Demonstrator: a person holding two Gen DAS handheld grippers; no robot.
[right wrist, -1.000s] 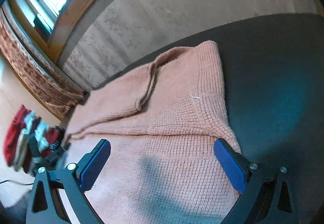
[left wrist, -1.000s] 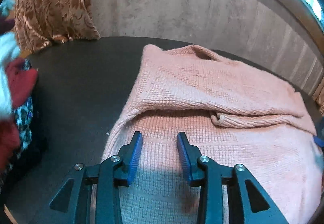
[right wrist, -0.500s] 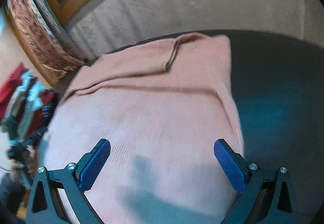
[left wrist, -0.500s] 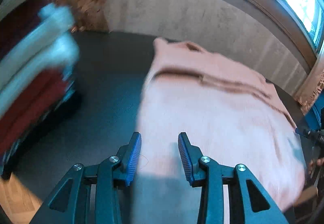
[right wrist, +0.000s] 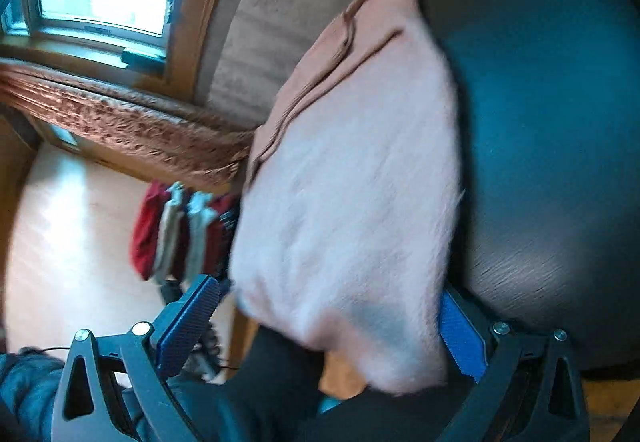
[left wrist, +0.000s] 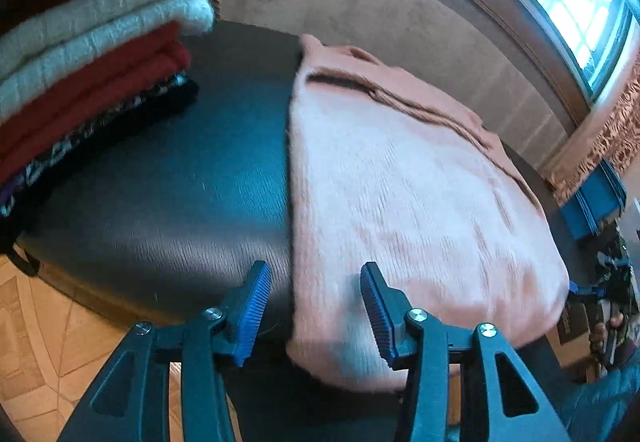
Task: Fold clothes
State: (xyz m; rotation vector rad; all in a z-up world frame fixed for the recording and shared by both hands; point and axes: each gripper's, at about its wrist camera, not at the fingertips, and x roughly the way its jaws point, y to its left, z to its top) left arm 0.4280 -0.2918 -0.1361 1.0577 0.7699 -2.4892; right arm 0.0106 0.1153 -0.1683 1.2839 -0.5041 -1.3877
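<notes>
1. Hovering at the table's [left wrist: 160,202] near edge, the left gripper [left wrist: 316,306] is holding its jaws spread and empty, straddling the sweater's [left wrist: 400,202] near-left corner.
2. The right gripper [right wrist: 328,326] is likewise standing wide open, its two blue pads flanking the sweater's [right wrist: 352,202] near end; blur is hiding whether they are touching it.
3. One folded pink sweater is lying on the dark table, its near end overhanging the edge.
4. Its long axis is running from the near edge away toward the wall [left wrist: 360,2], neckline at the far end.
5. Bare tabletop is lying open on both sides of the sweater.
6. One stack [left wrist: 88,54] of folded clothes is sitting at the table's left, well apart from the sweater.
</notes>
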